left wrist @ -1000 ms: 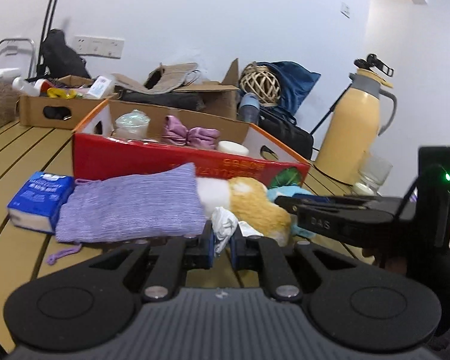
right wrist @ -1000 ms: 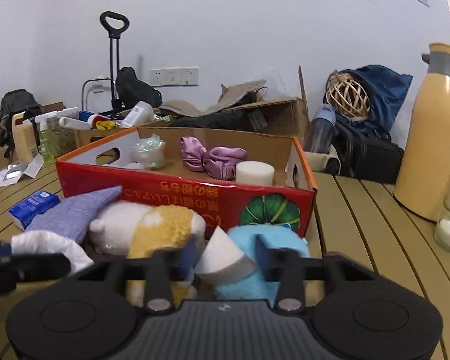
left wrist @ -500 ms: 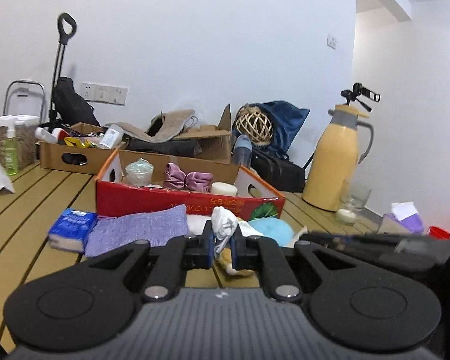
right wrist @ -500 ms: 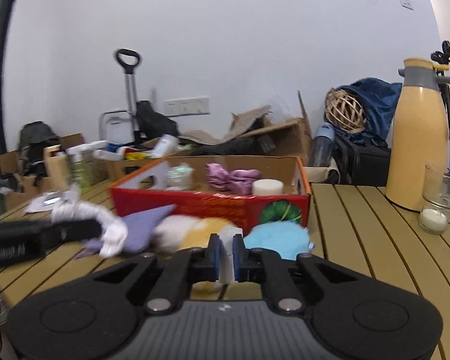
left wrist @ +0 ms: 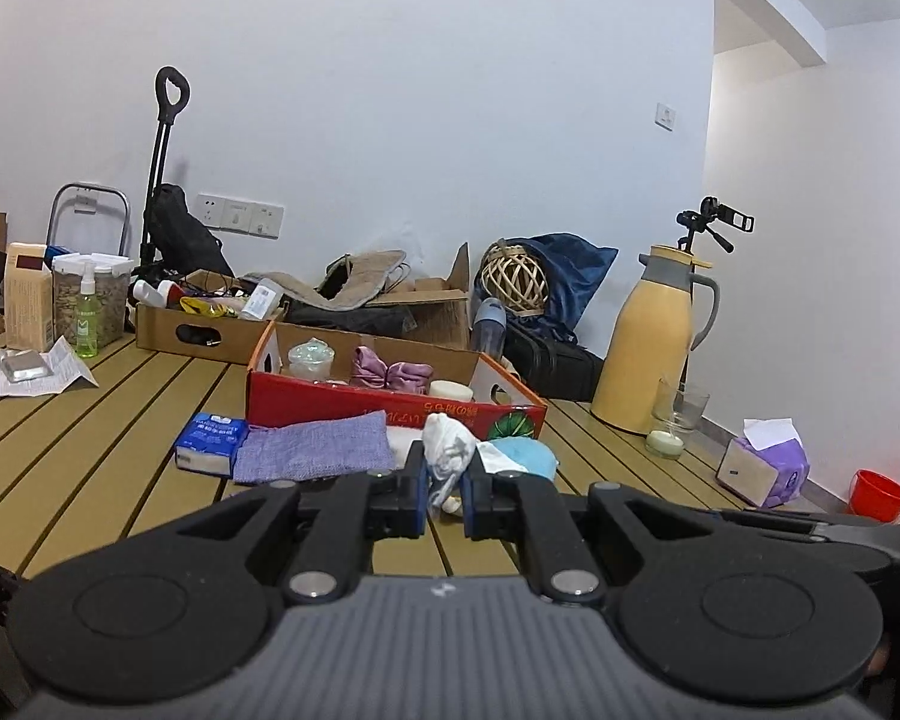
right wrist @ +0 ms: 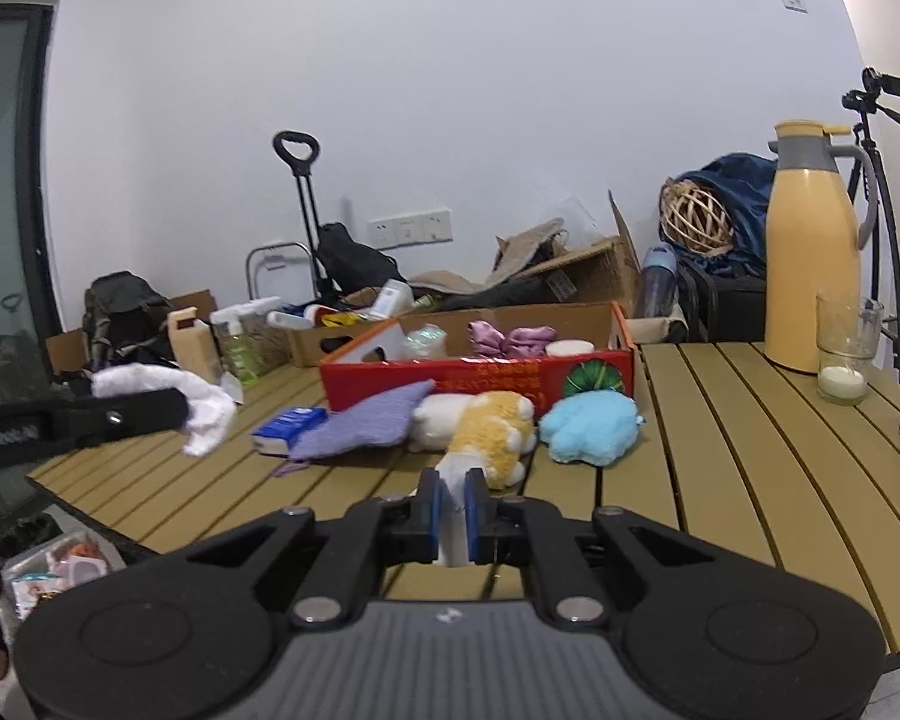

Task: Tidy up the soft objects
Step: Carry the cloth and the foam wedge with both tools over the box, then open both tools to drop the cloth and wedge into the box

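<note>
Both grippers now lifted back from the red box (right wrist: 477,373), left gripper (left wrist: 444,483) clamped on white cloth (left wrist: 445,450), right gripper (right wrist: 451,507) clamped on white sponge (right wrist: 453,531), bare slats at desk's (right wrist: 750,450) right edge.

Red box (right wrist: 477,373) at centre; lilac knit pouch (right wrist: 366,420), sky-blue plush (right wrist: 588,425), yellow-and-white plush (right wrist: 480,420) just below; mustard flask (right wrist: 810,252) right.

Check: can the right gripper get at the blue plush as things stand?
Probably not yet. The right gripper is shut on a white sponge wedge, so it has no free jaws. The path itself looks open: the blue plush lies uncovered on the table, just ahead.
</note>
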A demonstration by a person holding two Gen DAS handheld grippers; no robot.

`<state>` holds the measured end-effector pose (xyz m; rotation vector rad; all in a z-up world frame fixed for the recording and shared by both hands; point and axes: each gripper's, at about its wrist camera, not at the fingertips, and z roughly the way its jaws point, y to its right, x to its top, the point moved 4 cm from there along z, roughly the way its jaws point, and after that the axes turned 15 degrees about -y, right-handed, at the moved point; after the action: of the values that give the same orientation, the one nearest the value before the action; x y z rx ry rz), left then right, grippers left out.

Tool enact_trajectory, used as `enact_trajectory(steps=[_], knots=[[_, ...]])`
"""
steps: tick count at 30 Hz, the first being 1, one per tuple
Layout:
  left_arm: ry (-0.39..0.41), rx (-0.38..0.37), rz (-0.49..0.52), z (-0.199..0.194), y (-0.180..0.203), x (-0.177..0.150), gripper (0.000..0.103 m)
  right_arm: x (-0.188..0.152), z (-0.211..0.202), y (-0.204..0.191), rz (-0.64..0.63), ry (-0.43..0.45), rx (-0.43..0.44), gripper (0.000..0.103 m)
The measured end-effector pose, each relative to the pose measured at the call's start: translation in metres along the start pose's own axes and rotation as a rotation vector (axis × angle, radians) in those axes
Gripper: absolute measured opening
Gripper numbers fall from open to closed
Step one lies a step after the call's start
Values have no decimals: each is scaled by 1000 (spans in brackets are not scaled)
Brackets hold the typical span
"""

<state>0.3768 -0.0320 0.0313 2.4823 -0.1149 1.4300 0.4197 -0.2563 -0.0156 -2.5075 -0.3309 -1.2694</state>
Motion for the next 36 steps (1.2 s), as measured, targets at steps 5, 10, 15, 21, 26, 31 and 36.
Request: enact_trajectory(steps=[5,10,15,21,26,31,36], knots=[[-10,-15,5,18,-9,27,11,17,-4,-3,-32,14,25,8],[5,-5,50,66,-30,102,11,71,18,5,-70,29,93,8],[-123,22,25,164,-72,174,11,155,75,22,-81,21,162,8],[-263,119,16,277,-124,207,12,235,202,20,-123,-99,170,8],[-318,167,105,322,-137,191,34,261,305,13,-124,-206,128,8],[-320,157,83,328,-158,182,61,258,377,20,-5,-364,161,11],[-258,160,41,305,-173,195,69,244,409,17,85,-495,259,36]])
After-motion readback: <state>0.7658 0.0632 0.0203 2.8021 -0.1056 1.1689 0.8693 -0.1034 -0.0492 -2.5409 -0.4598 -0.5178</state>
